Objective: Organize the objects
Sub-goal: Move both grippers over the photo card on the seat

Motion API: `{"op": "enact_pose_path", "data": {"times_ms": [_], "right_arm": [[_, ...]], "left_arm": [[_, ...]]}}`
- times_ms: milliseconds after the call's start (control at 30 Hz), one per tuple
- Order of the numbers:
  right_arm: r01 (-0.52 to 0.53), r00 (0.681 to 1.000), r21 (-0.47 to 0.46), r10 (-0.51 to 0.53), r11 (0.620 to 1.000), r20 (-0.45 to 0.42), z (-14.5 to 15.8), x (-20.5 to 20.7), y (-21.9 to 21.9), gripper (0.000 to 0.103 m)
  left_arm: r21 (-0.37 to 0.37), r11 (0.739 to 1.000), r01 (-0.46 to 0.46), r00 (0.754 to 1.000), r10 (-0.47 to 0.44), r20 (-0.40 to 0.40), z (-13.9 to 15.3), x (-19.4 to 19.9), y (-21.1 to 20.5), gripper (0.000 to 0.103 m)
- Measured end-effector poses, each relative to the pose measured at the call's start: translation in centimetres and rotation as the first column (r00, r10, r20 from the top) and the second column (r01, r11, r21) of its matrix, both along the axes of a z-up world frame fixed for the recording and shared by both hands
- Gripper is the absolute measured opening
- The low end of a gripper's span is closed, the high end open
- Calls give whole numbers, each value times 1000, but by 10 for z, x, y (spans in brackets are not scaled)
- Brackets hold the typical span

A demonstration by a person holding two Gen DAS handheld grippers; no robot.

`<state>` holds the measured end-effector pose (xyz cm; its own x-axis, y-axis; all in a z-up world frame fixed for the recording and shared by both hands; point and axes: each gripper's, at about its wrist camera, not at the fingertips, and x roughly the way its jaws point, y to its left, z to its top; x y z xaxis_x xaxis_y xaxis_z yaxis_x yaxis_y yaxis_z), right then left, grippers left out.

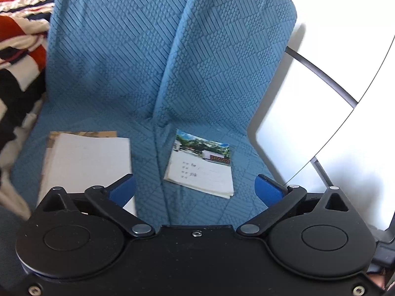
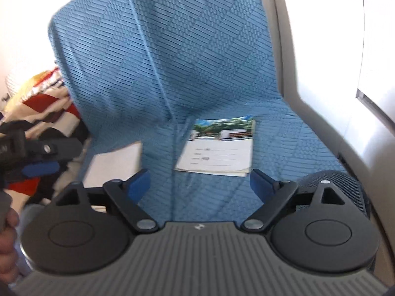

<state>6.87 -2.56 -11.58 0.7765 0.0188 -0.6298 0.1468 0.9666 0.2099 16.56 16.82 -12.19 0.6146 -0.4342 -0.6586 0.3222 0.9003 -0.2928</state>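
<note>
Two booklets lie flat on a seat draped in a blue quilted cover (image 1: 197, 49). A thin notebook with a photo strip on its cover (image 1: 201, 164) (image 2: 218, 145) sits right of the cover's centre seam. A plain white book (image 1: 84, 165) (image 2: 114, 164) rests left of the seam, over a brown one. My left gripper (image 1: 196, 187) hovers open above the seat, the white book under its left finger and the notebook just beyond its gap. Just short of the notebook my right gripper (image 2: 200, 182) is open too. Nothing is between either pair of fingers.
A striped red, white and black blanket (image 1: 17, 56) (image 2: 44, 103) is heaped left of the seat. White panels with dark edges (image 1: 321, 98) (image 2: 333, 74) stand on the right. A dark round mesh object (image 2: 345, 187) lies by the right finger. The left gripper (image 2: 37, 162) and a hand (image 2: 7, 234) show at left.
</note>
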Motion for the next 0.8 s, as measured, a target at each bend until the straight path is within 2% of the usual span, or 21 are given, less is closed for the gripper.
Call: {"op": "enact_pose_path", "data": {"times_ms": [267,433,533,700,800], "right_arm": [[53,998,28,-52,998,-28,-35,22,-25,89],[82,997,30,-82,996,2,-56,41,-34,88],[75,997,78,-73,994,-38,-74,62,-41,88],[49,996,180,-36,982,-78,-86,80,-51,88],[55,995,219,-35,974,-97,-93,92,-55,81]], "left_arm": [[-37,997,67,995,-70,-66,-56,50,-16,102],[-28,995,96,992,-98,-85,-81,80,-22,102],[-32,993,109,989,-112,-97,-93,95,-29,102],[-69,990,120,981,-129,-146,-114,123,-36,102],[-89,985,145,974,-158,-161,-126,139,-40,102]]}}
